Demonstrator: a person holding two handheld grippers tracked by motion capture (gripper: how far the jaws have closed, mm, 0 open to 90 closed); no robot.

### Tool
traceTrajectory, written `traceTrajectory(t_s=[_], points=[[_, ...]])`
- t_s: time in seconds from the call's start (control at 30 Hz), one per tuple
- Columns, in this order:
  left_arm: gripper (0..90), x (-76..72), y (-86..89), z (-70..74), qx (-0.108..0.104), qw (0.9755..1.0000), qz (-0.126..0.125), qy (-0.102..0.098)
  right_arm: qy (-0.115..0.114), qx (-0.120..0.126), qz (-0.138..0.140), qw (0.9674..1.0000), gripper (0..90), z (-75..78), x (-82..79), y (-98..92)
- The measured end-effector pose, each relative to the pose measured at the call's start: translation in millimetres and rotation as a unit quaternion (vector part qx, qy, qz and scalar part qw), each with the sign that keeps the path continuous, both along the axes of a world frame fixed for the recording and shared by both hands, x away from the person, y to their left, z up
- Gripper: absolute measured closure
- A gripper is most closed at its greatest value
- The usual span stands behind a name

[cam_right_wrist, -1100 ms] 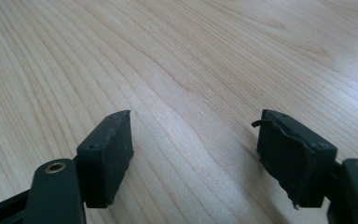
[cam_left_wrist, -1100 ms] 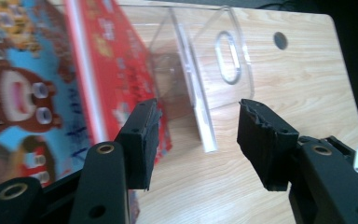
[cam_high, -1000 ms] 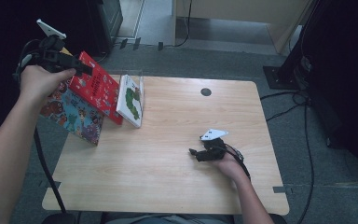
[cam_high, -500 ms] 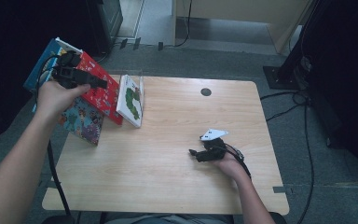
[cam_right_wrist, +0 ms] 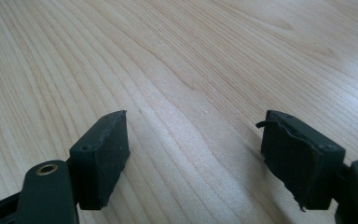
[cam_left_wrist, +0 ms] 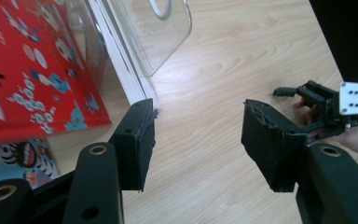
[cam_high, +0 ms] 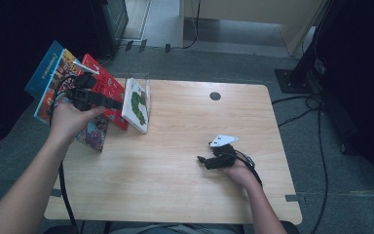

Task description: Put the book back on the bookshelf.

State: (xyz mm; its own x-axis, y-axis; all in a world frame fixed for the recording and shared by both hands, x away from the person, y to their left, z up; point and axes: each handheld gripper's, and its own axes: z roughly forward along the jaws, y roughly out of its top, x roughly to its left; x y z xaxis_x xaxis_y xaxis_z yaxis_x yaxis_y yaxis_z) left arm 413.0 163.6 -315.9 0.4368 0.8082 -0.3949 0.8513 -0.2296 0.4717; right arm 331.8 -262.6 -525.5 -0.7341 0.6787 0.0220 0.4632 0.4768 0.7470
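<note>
High view: I see the wooden table (cam_high: 175, 195) from above, and a row of children's books stands at its left edge. The left gripper (cam_high: 108, 102) is over these books, in the person's left hand (cam_high: 68, 119). It points toward the red book (cam_high: 108, 90) and the white book (cam_high: 137, 105) with the green picture on its cover. I cannot tell from here if it touches any of them. A blue-edged book (cam_high: 46, 78) leans at the far left, outside the table edge, and one more colourful book (cam_high: 91, 132) is lower, beside the hand.

In the left gripper view, the jaws of the left gripper (cam_left_wrist: 196, 140) are spread, and they have just been opening a little more. Between them I see only bare wood, nothing is held. The red book (cam_left_wrist: 32, 70) is at the upper left, the white book's edge (cam_left_wrist: 126, 74) is just beside the left jaw, and a clear plastic bookstand (cam_left_wrist: 158, 32) stands behind it.

The right gripper (cam_high: 203, 161) rests on the table near the middle right, well apart from the books. In the right gripper view its jaws (cam_right_wrist: 196, 158) are wide apart too, with empty table between them.
</note>
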Motion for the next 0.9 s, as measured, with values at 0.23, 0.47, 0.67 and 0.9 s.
traceTrajectory(t_s=[0.23,0.47,0.67,0.9], points=[[44.4,-9.7,-9.3,-23.1,-0.005,0.9998,-0.016,0.008,0.000,-0.001,0.003,1.0000,21.2,-0.1,0.3,0.3],[43.9,-17.3,-20.3,-47.6,0.000,0.9995,-0.028,0.013,0.001,-0.002,0.002,1.0000,20.4,-0.1,0.8,1.1],[43.8,-24.7,-31.2,-66.5,-0.004,0.9989,-0.043,0.016,0.002,-0.002,0.002,1.0000,20.4,-0.1,0.7,1.2],[43.6,-30.0,-41.0,-89.5,-0.003,0.9985,-0.051,0.021,0.001,-0.002,0.002,1.0000,20.4,-0.1,0.8,1.2]])
